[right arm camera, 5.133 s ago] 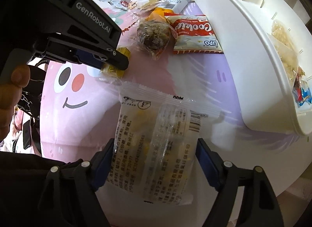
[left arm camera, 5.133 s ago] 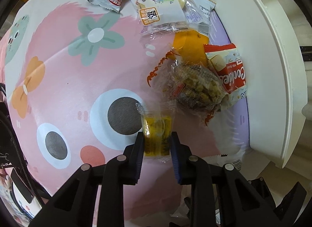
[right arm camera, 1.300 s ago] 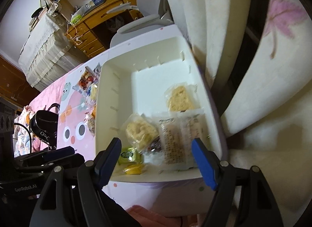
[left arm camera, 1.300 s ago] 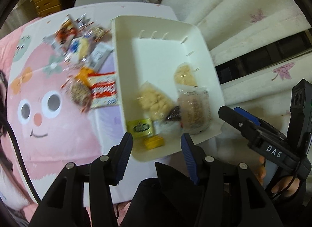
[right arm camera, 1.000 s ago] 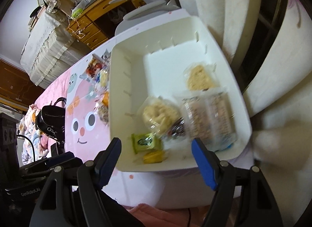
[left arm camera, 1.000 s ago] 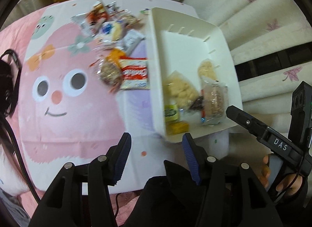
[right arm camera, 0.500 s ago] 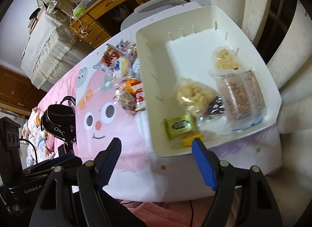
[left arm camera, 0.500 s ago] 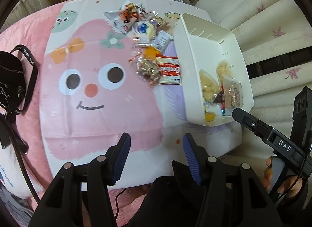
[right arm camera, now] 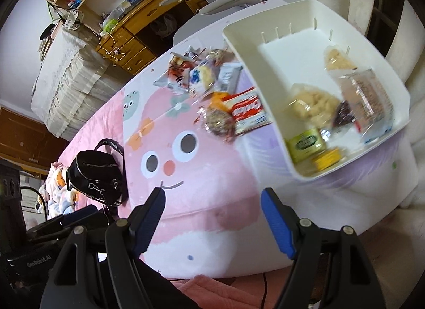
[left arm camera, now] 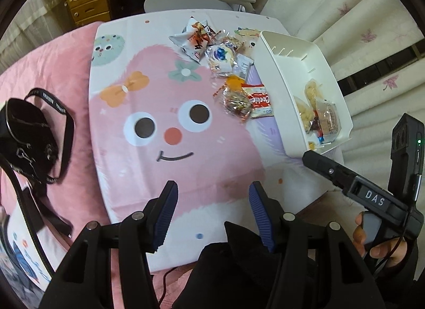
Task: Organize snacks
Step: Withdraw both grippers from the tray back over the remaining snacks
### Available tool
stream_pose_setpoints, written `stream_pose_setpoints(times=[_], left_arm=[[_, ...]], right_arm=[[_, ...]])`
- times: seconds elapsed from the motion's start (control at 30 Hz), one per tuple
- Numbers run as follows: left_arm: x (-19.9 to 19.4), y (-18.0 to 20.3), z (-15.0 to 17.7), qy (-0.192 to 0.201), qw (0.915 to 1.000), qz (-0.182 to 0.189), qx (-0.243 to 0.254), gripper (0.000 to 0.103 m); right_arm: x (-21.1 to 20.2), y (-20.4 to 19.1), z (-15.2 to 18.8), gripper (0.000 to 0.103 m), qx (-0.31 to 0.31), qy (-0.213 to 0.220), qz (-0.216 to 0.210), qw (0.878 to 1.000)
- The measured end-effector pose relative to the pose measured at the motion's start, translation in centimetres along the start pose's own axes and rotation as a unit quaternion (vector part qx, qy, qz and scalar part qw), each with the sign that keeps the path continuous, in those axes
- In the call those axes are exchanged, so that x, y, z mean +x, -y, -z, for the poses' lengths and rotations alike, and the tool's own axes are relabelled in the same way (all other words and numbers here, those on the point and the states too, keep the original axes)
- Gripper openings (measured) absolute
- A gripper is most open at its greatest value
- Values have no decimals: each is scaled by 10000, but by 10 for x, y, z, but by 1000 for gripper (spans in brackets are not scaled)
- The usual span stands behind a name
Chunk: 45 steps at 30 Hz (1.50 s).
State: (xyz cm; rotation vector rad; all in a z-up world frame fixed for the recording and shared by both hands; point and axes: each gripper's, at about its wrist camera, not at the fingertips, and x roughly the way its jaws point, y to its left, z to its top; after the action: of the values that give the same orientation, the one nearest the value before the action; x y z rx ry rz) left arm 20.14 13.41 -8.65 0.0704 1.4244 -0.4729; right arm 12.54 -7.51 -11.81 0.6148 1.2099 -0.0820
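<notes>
tablecloth (left arm camera: 186,155) with a pink cartoon face covered the table; white bin (right arm camera: 268,96) at its right edge held several snacks, loose snack packets (left arm camera: 233,70) lay just beside it. left gripper (left arm camera: 212,202) and right gripper (right arm camera: 212,218) hung above, both gaping, empty.

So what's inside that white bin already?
The white bin holds a green packet, a yellow one, two pale puffy snack bags, a dark wrapper and a clear printed bag. Anything beneath these is hidden.
</notes>
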Motion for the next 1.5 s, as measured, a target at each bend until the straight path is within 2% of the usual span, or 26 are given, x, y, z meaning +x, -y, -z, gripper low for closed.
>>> stream_pose_setpoints(times=[0.17, 0.33, 0.57, 0.67, 0.87, 1.03, 1.23, 1.33, 1.5], left_arm=[[-2, -15, -7, 7, 9998, 62, 178, 55], [0, -26, -19, 32, 9997, 182, 177, 60], [11, -27, -46, -6, 9995, 244, 183, 63], [17, -24, -59, -27, 9996, 210, 198, 63], [36, -18, -93, -80, 9999, 65, 121, 63], [58, -9, -127, -45, 9999, 129, 76, 69], [97, 2, -166, -193, 9996, 213, 64, 69], [119, 9, -182, -348, 9990, 231, 133, 69], [153, 16, -205, -512, 9983, 266, 107, 69]], right_arm=[[12, -20, 17, 75, 57, 57, 124, 9999], [16, -37, 28, 73, -123, 122, 349, 9992], [18, -60, 33, 72, -772, 408, 662, 9940], [23, -64, 34, 72, -997, 527, 642, 9915], [32, -67, 20, 72, -1324, 845, 623, 9856], [49, -63, 2, 72, -1520, 1125, 650, 9798], [80, -61, -11, 72, -2033, 1462, 1041, 9625], [95, -61, -16, 72, -2261, 1516, 1215, 9545], [122, -53, -25, 72, -2438, 1457, 1300, 9500]])
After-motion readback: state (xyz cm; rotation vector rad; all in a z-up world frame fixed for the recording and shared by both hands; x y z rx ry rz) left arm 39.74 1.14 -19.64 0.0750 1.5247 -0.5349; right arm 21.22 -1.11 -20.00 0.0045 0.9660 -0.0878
